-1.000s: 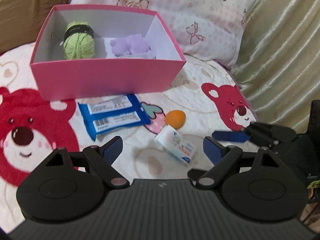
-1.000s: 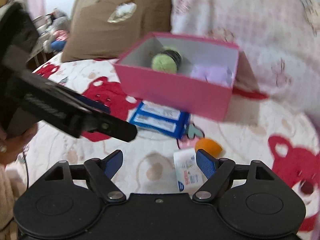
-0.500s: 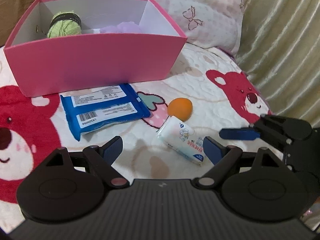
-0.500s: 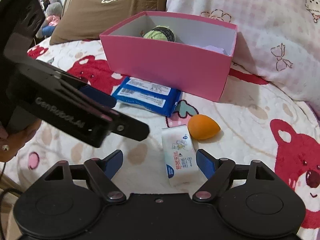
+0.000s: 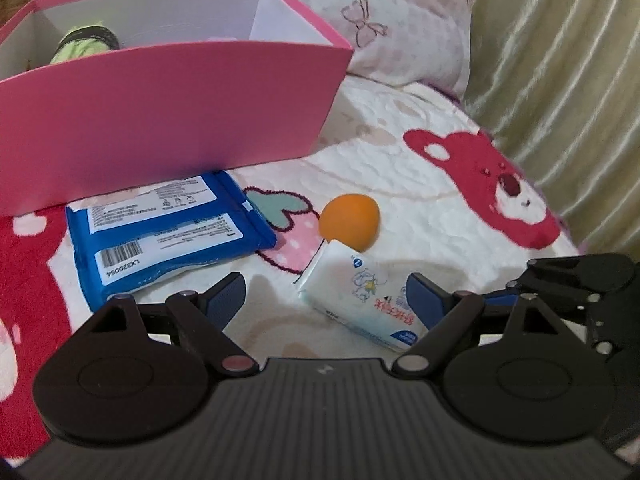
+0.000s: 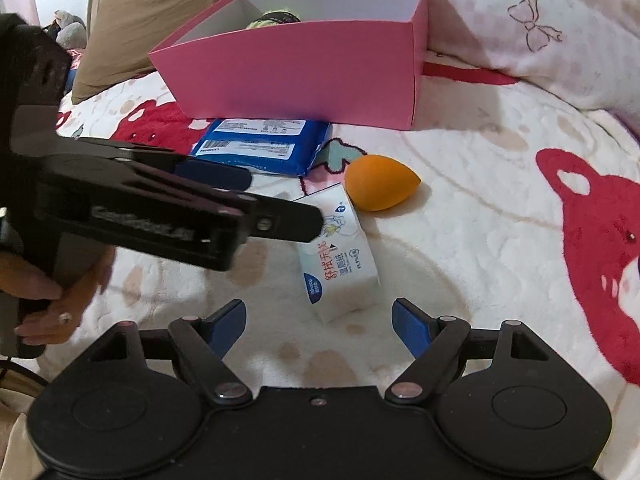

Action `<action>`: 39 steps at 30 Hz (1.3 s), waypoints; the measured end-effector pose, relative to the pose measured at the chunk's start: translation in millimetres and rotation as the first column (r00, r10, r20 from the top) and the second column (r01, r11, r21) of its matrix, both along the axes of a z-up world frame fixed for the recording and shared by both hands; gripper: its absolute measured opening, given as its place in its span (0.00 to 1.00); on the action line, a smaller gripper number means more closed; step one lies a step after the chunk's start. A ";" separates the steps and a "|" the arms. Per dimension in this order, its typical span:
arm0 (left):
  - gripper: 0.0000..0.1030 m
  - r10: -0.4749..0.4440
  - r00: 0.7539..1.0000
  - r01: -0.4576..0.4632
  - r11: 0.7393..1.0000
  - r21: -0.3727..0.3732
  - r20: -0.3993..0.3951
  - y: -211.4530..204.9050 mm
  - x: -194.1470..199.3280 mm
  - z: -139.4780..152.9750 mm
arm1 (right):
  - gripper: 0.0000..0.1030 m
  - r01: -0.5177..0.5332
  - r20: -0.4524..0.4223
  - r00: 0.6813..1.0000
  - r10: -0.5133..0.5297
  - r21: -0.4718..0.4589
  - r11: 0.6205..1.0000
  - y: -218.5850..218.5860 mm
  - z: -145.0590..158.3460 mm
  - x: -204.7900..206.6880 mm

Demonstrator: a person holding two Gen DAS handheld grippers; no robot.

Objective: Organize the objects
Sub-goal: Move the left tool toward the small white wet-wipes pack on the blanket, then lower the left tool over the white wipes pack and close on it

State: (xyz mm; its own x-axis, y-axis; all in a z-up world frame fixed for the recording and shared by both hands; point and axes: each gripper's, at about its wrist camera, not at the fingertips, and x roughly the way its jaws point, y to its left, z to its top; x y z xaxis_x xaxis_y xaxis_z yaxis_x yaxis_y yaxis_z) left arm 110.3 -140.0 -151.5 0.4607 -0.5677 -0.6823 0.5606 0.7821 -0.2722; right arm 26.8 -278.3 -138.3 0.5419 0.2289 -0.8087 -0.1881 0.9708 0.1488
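Note:
A white tissue pack (image 5: 362, 302) lies on the bear-print blanket, also in the right wrist view (image 6: 340, 254). An orange egg-shaped sponge (image 5: 349, 222) touches its far end, also seen from the right (image 6: 378, 187). A blue wipes pack (image 5: 160, 230) lies left of them, in front of the pink box (image 5: 168, 120), which holds a green yarn ball (image 5: 82, 42). My left gripper (image 5: 326, 300) is open just short of the tissue pack. My right gripper (image 6: 318, 326) is open, low, just before the pack.
A pink patterned pillow (image 5: 400, 20) lies behind the box, a brown pillow (image 6: 160, 12) to the left. A gold curtain (image 5: 560, 80) hangs at the right. The left gripper's body (image 6: 140, 208) crosses the right wrist view at left.
Both grippers have moved down and forward toward the white tissue pack; the box interior has dropped out of sight. Both stay open.

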 end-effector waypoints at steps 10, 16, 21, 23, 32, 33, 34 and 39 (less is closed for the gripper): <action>0.81 -0.004 1.000 0.004 0.999 -0.048 0.002 -0.6 12.2 -4.3 | 0.72 -0.035 -0.013 0.999 0.035 0.003 0.999 6.7 -3.9 0.7; 0.63 -0.097 0.993 0.092 0.992 -0.086 -0.061 -9.0 9.6 -10.2 | 0.69 -0.023 -0.030 0.999 0.024 0.018 1.000 6.8 -8.0 5.4; 0.61 -0.098 0.984 0.079 0.989 -0.125 -0.146 -1.2 11.6 -10.3 | 0.69 -0.007 -0.025 1.000 0.007 0.022 1.000 4.9 -7.9 7.0; 0.61 -0.081 0.975 0.045 0.984 -0.174 -0.205 6.2 14.8 -11.6 | 0.71 -0.003 -0.023 1.000 0.004 0.019 1.000 3.4 -8.3 7.9; 0.41 0.015 0.917 -0.115 0.967 -0.227 -0.400 25.7 27.3 -16.2 | 0.72 0.025 0.012 1.000 -0.025 0.006 1.000 -6.4 -7.1 12.2; 0.39 0.037 0.918 -0.124 0.972 -0.198 -0.395 24.7 28.0 -17.6 | 0.72 0.034 0.014 0.999 -0.034 0.013 0.999 -7.6 -7.3 12.7; 0.39 0.067 0.918 -0.138 0.978 -0.155 -0.391 22.5 28.9 -19.9 | 0.73 0.042 0.017 0.999 -0.043 0.018 0.999 -8.7 -7.5 12.9; 0.39 0.056 0.936 -0.110 0.984 -0.138 -0.347 11.4 28.7 -20.7 | 0.75 0.061 0.011 0.998 -0.062 0.018 0.998 -5.5 -9.4 10.5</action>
